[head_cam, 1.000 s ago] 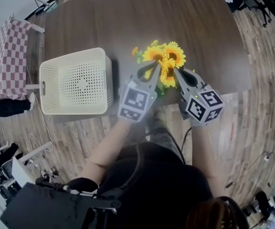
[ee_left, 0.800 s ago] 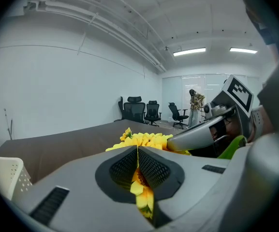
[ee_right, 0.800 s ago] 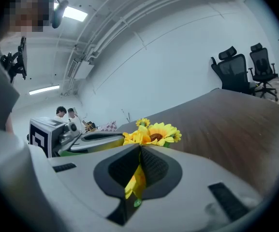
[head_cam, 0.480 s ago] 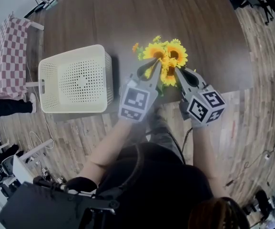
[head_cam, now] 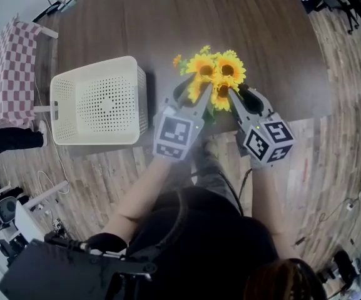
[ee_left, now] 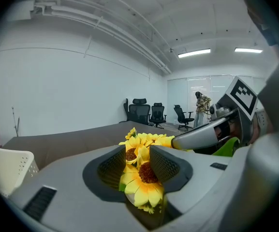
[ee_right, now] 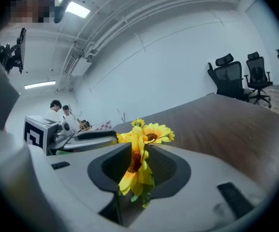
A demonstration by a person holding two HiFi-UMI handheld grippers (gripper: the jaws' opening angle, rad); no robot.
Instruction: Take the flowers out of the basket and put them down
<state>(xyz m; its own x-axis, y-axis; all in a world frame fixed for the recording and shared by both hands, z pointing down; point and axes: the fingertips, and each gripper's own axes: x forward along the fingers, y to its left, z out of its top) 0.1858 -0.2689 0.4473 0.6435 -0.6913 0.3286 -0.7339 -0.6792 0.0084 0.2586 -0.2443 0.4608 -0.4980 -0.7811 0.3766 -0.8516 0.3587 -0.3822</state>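
Sunflowers out of the basket, both pairs of jaws slack around them at the desk's near edge.

The bunch of yellow flowers (head_cam: 216, 79) sits over the dark wooden desk (head_cam: 167, 24), close to its near edge and right of the middle, between the two grippers, which point at it from either side. The left gripper (head_cam: 193, 91) has just been opening: its jaws stand apart with a sunflower head in the gap between them, the pads not pressing on it. The right gripper (head_cam: 241, 97) has likewise just been opening, its jaws apart around another bloom and some green leaves. The stems are hidden behind the grippers, so whether the bunch rests on the desk cannot be told. The cream perforated basket (head_cam: 142, 102) stands upright by the near edge towards the left corner, just beside the left gripper and apart from the flowers.
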